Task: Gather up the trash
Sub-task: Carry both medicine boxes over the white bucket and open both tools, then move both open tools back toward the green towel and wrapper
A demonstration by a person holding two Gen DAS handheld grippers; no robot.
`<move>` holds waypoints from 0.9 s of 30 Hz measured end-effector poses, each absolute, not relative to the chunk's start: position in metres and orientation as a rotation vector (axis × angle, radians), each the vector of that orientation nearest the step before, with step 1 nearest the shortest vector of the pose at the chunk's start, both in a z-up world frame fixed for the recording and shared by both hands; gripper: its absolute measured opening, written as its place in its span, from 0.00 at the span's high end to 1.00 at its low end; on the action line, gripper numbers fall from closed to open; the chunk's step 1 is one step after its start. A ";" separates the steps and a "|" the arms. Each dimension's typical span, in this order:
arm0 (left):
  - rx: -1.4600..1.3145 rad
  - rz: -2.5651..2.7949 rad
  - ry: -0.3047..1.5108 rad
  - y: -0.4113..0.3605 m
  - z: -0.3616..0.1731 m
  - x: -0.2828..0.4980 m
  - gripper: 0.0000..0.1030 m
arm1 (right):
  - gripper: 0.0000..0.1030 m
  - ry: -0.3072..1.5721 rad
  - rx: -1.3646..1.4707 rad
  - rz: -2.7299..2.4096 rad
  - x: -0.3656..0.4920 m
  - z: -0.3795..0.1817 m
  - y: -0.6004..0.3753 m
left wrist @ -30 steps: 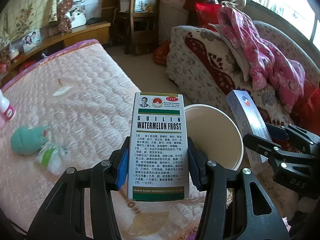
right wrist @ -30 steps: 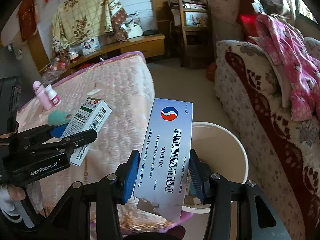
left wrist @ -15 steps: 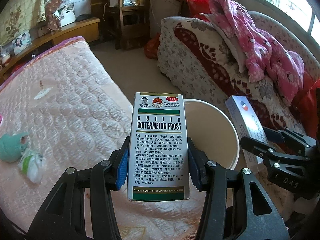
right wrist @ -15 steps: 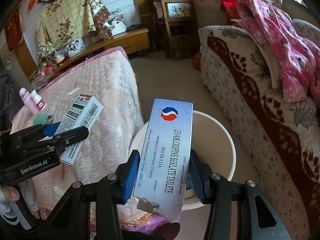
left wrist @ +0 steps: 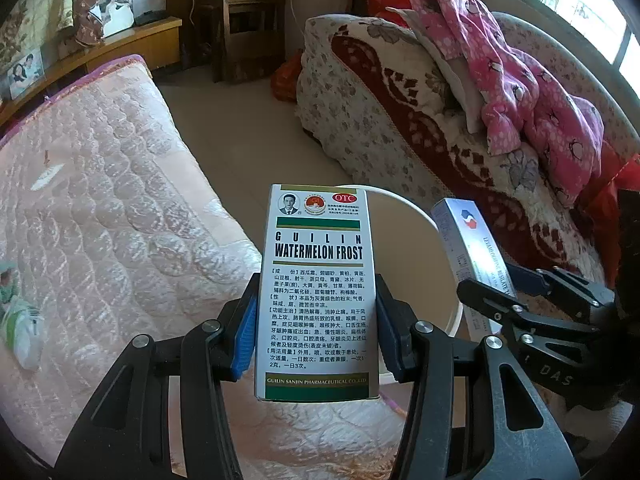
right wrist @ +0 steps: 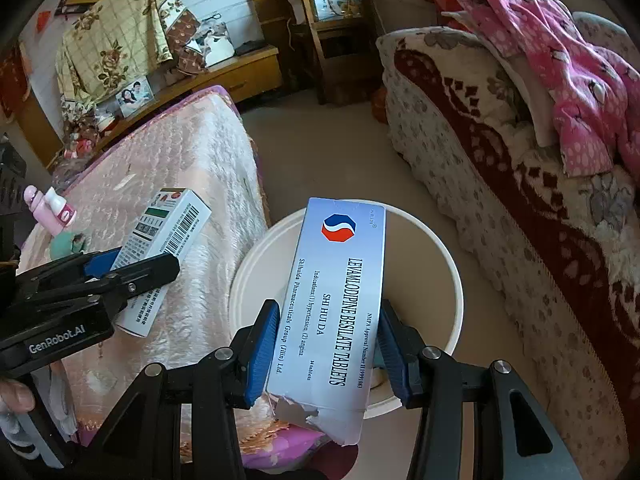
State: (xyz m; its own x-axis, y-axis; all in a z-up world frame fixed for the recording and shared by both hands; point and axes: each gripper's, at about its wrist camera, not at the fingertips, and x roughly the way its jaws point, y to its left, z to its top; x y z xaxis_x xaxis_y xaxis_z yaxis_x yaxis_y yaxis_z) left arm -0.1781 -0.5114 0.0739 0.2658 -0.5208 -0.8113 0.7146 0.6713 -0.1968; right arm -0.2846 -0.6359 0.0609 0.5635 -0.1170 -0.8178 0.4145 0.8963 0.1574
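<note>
My left gripper (left wrist: pixel 316 328) is shut on a white and green Watermelon Frost medicine box (left wrist: pixel 318 272), held upright over the near rim of a white bucket (left wrist: pixel 424 224). In the right wrist view my right gripper (right wrist: pixel 328 344) is shut on a silver-blue tablet box (right wrist: pixel 340 288) with a torn lower end, above the same white bucket (right wrist: pixel 452 280). The left gripper (right wrist: pixel 132 268) with its Watermelon Frost box (right wrist: pixel 168 236) shows at the left of that view, over the bed edge. The right gripper's tablet box (left wrist: pixel 468 240) appears at the right in the left wrist view.
A pink quilted bed (left wrist: pixel 100 220) lies to the left, with a teal object and a small bag (left wrist: pixel 20 332) and pink bottles (right wrist: pixel 48 210) on it. A floral sofa (left wrist: pixel 400 120) with pink clothes (left wrist: pixel 520 80) flanks the right. Bare floor (right wrist: pixel 320 152) stretches beyond the bucket.
Both grippers have moved forward and down with their boxes toward the bucket, which now looks larger. The bed items have slid to the left edge of the view.
</note>
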 end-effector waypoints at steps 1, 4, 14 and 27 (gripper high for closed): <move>0.223 -0.846 1.000 -0.513 0.073 -0.178 0.52 | 0.54 0.926 0.357 -0.322 -0.285 0.059 -0.637; 0.212 -0.849 1.008 -0.516 0.071 -0.177 0.52 | 0.54 0.931 0.365 -0.328 -0.283 0.055 -0.642; 0.141 -0.881 1.069 -0.517 0.059 -0.166 0.47 | 0.40 0.941 0.372 -0.377 -0.276 0.041 -0.652; 0.172 -0.843 0.999 -0.496 0.074 -0.172 0.47 | 0.40 0.952 0.340 -0.344 -0.277 0.050 -0.630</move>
State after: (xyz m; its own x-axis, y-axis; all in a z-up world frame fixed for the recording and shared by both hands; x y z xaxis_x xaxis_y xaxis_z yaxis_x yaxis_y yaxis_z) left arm -0.1718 -0.4956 0.0742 0.2624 -0.5447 -0.7965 0.6933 0.6805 -0.2371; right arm -0.2769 -0.6305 0.0501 0.5345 -0.1347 -0.8344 0.4292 0.8937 0.1307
